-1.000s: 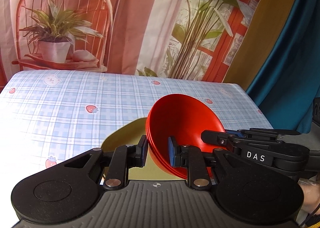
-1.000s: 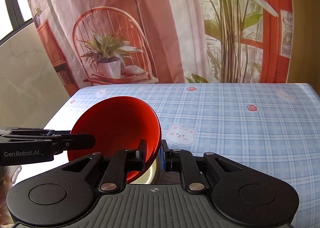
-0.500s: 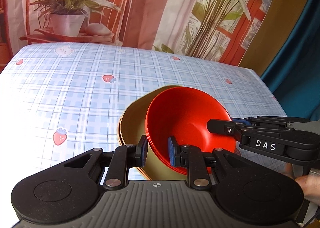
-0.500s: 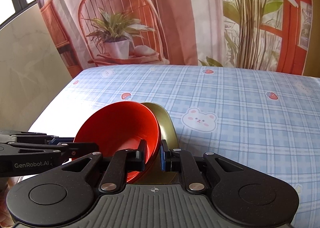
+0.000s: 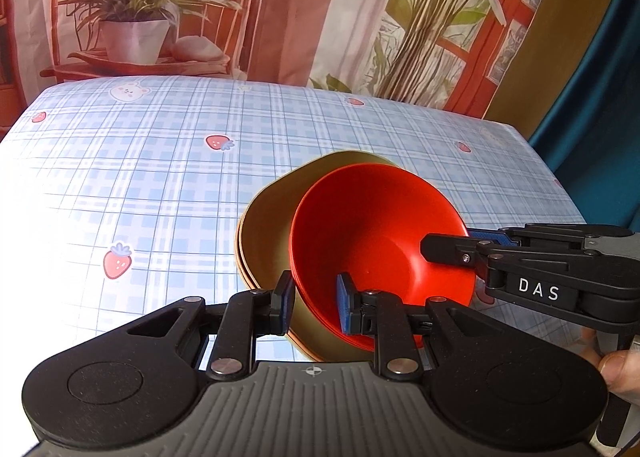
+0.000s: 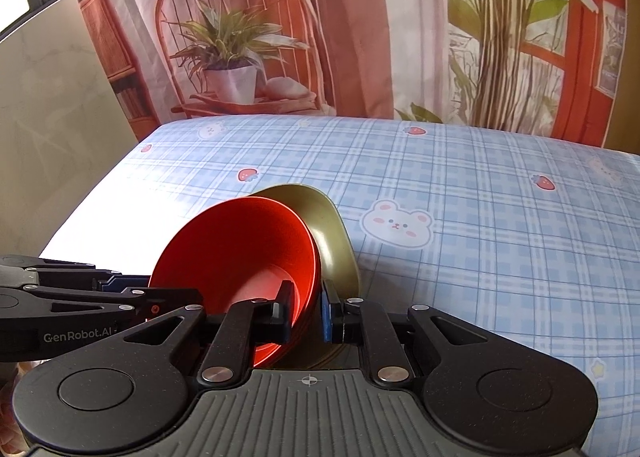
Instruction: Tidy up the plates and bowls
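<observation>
A stack of red bowls sits tilted inside an olive-green bowl on the checked tablecloth. My left gripper is shut on the near left rim of the red bowls. My right gripper is shut on their opposite rim; it also shows in the left wrist view, coming in from the right. In the right wrist view the red bowls lean against the olive bowl, and the left gripper enters from the left.
The table has a blue plaid cloth with strawberry and bear prints. A printed backdrop hangs behind its far edge. A teal curtain hangs past the table's right edge.
Both grippers have lowered the red bowls down into the olive bowl, which now shows more fully around them. The grips have not changed.
</observation>
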`<state>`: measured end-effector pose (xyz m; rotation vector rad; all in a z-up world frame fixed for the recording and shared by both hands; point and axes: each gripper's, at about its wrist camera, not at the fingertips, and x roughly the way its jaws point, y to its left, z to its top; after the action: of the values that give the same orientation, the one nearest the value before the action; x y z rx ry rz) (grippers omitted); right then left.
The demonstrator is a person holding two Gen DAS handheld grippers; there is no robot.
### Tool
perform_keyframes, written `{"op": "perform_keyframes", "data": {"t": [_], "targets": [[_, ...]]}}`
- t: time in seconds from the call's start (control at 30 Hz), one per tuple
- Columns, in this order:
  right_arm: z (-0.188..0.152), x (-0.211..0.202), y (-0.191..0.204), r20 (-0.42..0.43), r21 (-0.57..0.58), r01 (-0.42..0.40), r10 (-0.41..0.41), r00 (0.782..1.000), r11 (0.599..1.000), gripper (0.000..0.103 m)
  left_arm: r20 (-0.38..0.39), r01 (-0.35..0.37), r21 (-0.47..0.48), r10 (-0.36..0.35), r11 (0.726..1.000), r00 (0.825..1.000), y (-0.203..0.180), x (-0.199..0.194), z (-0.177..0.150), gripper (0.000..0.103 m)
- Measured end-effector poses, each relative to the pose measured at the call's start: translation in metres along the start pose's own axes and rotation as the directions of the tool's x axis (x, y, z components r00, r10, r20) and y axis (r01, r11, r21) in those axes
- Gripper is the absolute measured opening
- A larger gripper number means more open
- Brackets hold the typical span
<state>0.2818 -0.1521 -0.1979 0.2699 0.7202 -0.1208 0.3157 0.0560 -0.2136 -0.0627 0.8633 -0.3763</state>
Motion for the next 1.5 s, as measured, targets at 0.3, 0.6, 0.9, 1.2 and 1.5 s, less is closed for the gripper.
{"op": "perform_keyframes", "data": {"t": [0.3,0.6,0.9,1.2,1.5], "targets": [[0.004,-0.024,-0.001,0.049,0.007,0.017,-0.018,0.999,1.0,0.031,0.047,-0.027,0.033,0.025,0.999,0.999,-0.013,-0.023,0.008,0.041],[0.0,-0.067,-0.005,0.12,0.014,0.04,-0.041,0.992,0.999,0.048,0.151,-0.085,0.059,0.075,0.995,0.986,-0.033,-0.071,0.009,0.066],[-0.012,-0.119,-0.002,0.192,0.016,0.056,-0.058,0.98,0.998,0.081,0.273,-0.156,0.051,0.136,0.986,0.952,-0.052,-0.122,-0.004,0.098],[-0.03,-0.163,0.009,0.266,0.009,0.091,-0.09,0.96,0.996,0.103,0.303,-0.213,0.091,0.176,0.973,0.937,-0.065,-0.161,-0.024,0.103],[-0.048,-0.199,0.022,0.337,0.032,0.138,-0.141,0.931,0.99,0.103,0.356,-0.307,0.09,0.257,0.948,0.898,-0.073,-0.193,-0.041,0.103]]}}
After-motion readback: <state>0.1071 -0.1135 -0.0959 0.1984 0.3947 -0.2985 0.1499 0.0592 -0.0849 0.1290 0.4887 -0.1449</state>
